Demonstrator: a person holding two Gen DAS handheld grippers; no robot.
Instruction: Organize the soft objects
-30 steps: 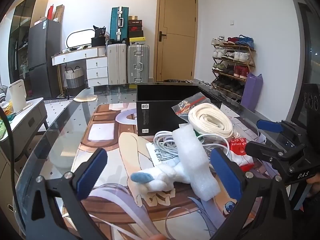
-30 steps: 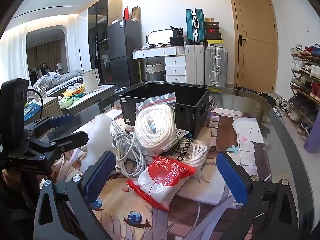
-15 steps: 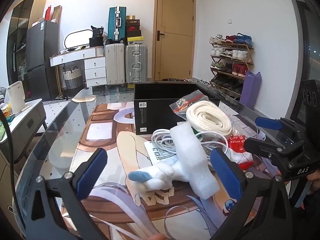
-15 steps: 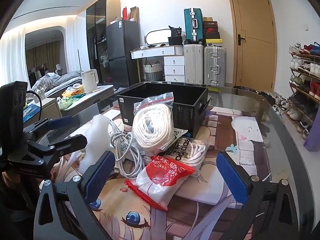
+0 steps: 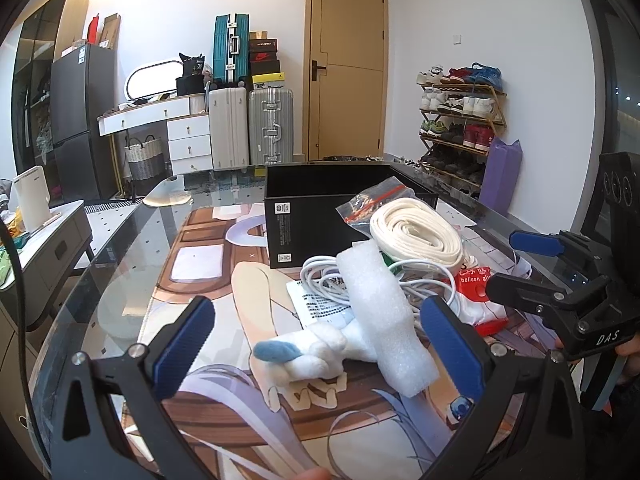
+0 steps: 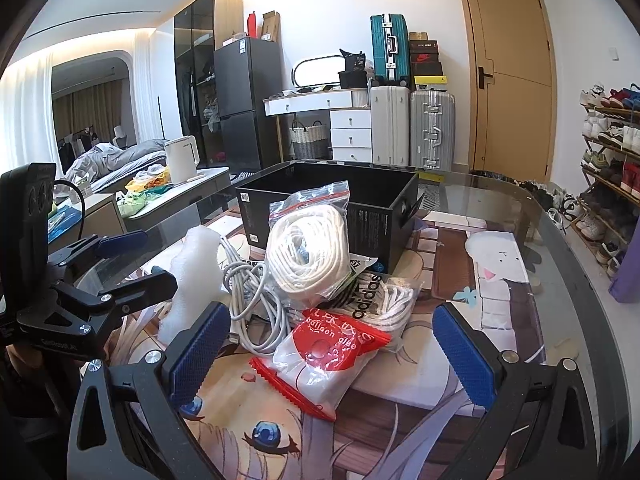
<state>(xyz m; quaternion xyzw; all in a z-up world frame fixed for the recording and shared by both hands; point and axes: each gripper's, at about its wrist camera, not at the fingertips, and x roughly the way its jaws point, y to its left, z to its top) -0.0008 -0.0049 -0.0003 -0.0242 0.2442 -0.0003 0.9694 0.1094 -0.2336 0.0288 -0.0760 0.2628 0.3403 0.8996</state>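
Note:
A pile of soft things lies on the glass table in front of an open black box (image 5: 320,216) (image 6: 372,204). In the left wrist view: a white foam block (image 5: 380,316), a white plush toy with a blue tip (image 5: 308,350), a bagged coil of white rope (image 5: 416,232) and white cables (image 5: 320,276). In the right wrist view: the rope bag (image 6: 310,248), a red balloon packet (image 6: 332,348), an adidas bag (image 6: 376,296), cables (image 6: 256,304) and the foam block (image 6: 192,276). My left gripper (image 5: 320,344) is open around the plush toy and foam. My right gripper (image 6: 332,356) is open around the balloon packet.
The table (image 6: 532,216) carries a printed anime mat (image 5: 200,272). A shoe rack (image 5: 460,128) stands at the right wall, suitcases (image 5: 248,128) and a door (image 5: 348,80) behind. A side table with a white kettle (image 6: 182,158) is at the left.
Both grippers have shifted only slightly; the pile sits a little nearer in the views. Nothing was grasped or moved.

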